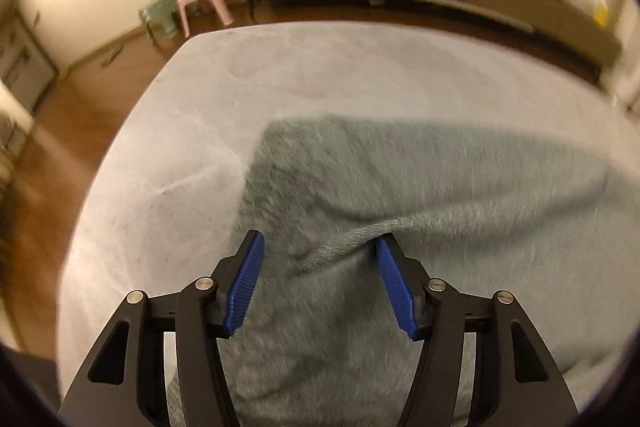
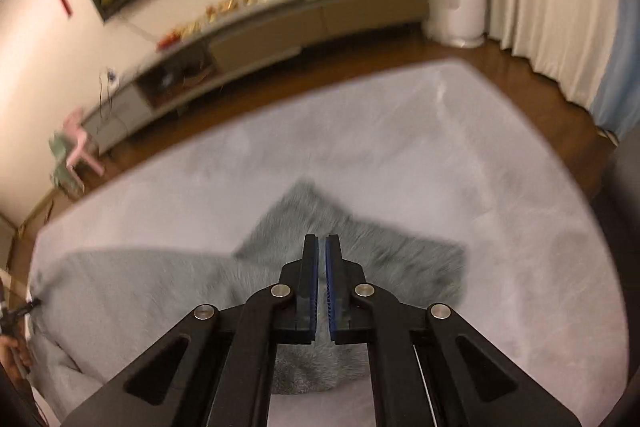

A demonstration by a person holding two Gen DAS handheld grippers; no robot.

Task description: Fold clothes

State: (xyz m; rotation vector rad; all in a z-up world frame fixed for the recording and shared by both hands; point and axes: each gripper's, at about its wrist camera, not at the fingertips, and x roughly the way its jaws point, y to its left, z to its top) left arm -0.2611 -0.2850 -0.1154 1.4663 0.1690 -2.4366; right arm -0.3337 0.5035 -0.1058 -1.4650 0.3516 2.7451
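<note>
Nearest our lenses are the black linkages of each hand-held gripper, and beyond them the pale grey bed (image 1: 168,131) that carries everything, with the fuzzy grey-green garment (image 1: 420,179) spread across its near side. From our left hand-held gripper (image 1: 320,247) the garment lies directly ahead and below, running off to the right; a raised ridge of fabric (image 1: 360,233) crosses the gap and touches the right blue pad (image 1: 394,285), while the left pad stands apart from it, so this one is released and holds nothing. Our right hand-held gripper (image 2: 322,247) is clenched, its pads nearly touching; cloth sits just under and behind the tips, but we cannot tell whether any is pinched. In the right wrist view the garment (image 2: 132,283) stretches leftward as a long smooth band, its long axis running across us, and a shaggier piece (image 2: 396,255) juts forward beyond the tips. We judge the left side nearer a usable fold edge, namely that ridge. The pile looks plush, limp and blurred
</note>
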